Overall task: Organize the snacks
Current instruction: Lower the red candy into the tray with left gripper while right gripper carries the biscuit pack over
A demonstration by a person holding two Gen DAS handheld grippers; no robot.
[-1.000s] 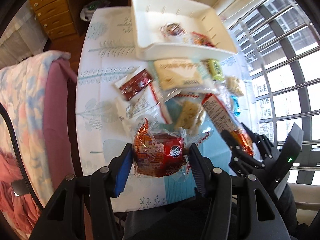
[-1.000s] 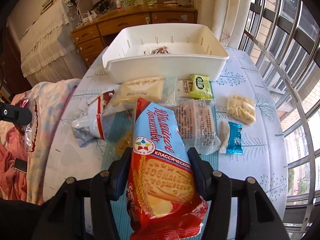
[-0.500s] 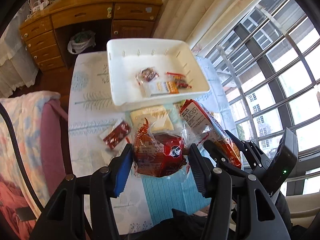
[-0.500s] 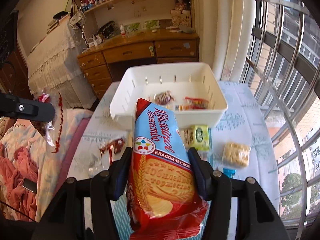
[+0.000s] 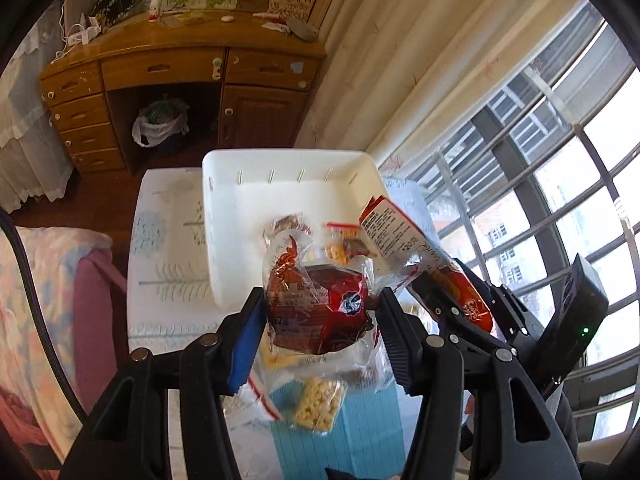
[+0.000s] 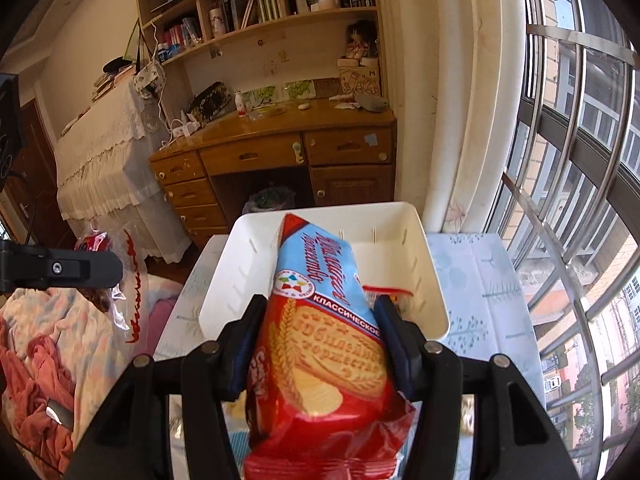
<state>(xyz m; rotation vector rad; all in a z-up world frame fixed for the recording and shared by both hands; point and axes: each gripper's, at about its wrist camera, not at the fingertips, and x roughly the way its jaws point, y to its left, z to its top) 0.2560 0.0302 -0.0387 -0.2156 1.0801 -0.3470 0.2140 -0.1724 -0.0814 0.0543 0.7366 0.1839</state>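
Note:
My left gripper (image 5: 318,310) is shut on a red snack in clear wrapping (image 5: 320,308), held in the air above the near edge of the white bin (image 5: 224,208). My right gripper (image 6: 318,320) is shut on a long red and blue biscuit pack (image 6: 320,344), raised over the white bin (image 6: 434,288). That biscuit pack (image 5: 396,236) and the right gripper also show at the right of the left wrist view. A few small wrapped snacks (image 5: 344,240) lie inside the bin. A yellow puffed snack bag (image 5: 318,404) rests on the table below.
The table wears a pale leaf-print cloth (image 5: 168,280) with a blue mat (image 5: 360,440) near me. A pink-covered seat with a blanket (image 5: 48,300) stands left. Beyond the bin are a wooden desk (image 5: 180,64), curtains and a barred window (image 5: 560,184).
Both grippers rose and moved forward toward the bin with their snacks still held. The loose snacks on the table have dropped below and mostly out of view.

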